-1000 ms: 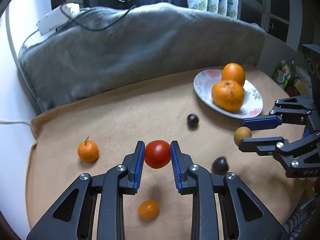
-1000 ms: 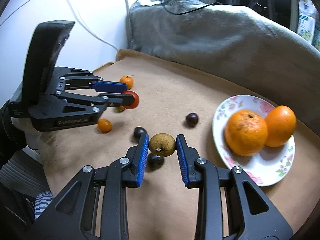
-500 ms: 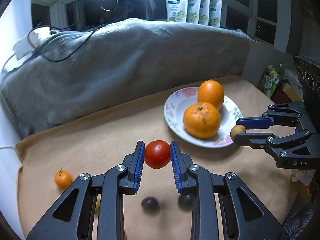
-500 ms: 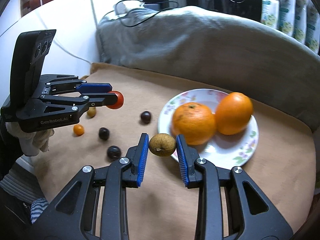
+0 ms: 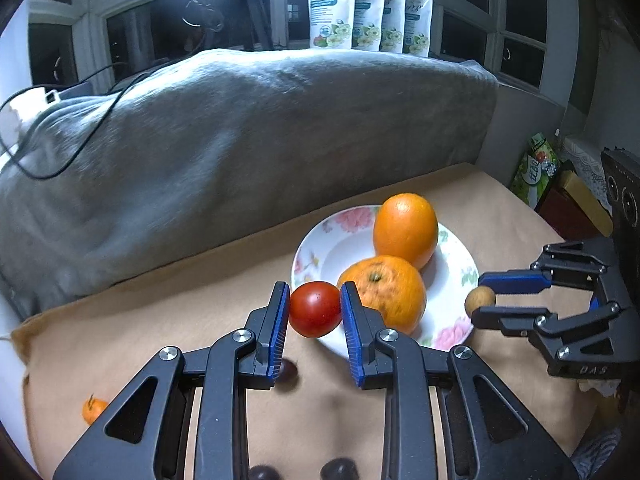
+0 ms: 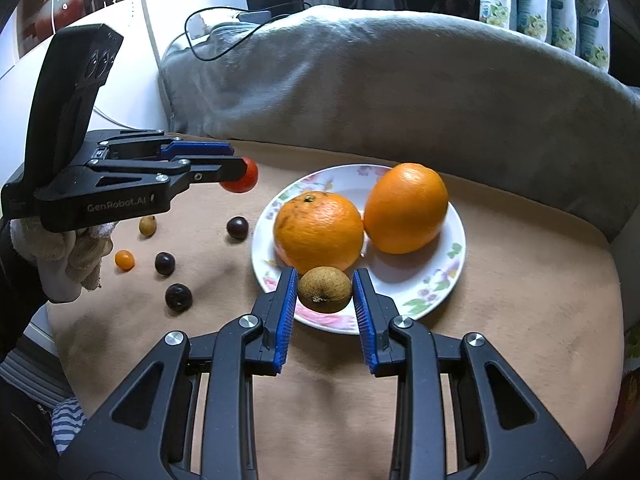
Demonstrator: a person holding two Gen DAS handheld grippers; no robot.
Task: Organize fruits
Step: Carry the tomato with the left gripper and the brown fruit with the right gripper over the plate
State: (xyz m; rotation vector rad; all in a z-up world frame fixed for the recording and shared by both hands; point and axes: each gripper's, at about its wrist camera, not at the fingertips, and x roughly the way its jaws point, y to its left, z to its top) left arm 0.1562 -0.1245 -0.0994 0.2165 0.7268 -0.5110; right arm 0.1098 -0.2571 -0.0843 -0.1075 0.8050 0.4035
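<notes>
Over tan cloth (image 6: 520,280), left hand-held gripper (image 5: 315,309) clamping tomato (image 5: 315,309), right (image 6: 325,289) perhaps longan (image 6: 325,289).

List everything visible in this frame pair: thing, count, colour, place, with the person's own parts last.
plate: 1, white with floral rim, on the tan cloth
oranges: 2, orange, side by side on the plate
tomato: 1, red, held in the left gripper
brown fruit: 1, brownish, held in the right gripper over the plate's near rim
dark round fruits: 3, dark purple, on the cloth left of the plate
small brownish fruit: 1, on the cloth
small orange fruit: 1, on the cloth
small mandarin: 1, orange, far left of the cloth
blanket: 1, grey, behind
pouches: several, white, by the window
left gripper: black, blue pads
right gripper: black, blue pads
gloved hand: 1, pale glove, holding the left gripper
</notes>
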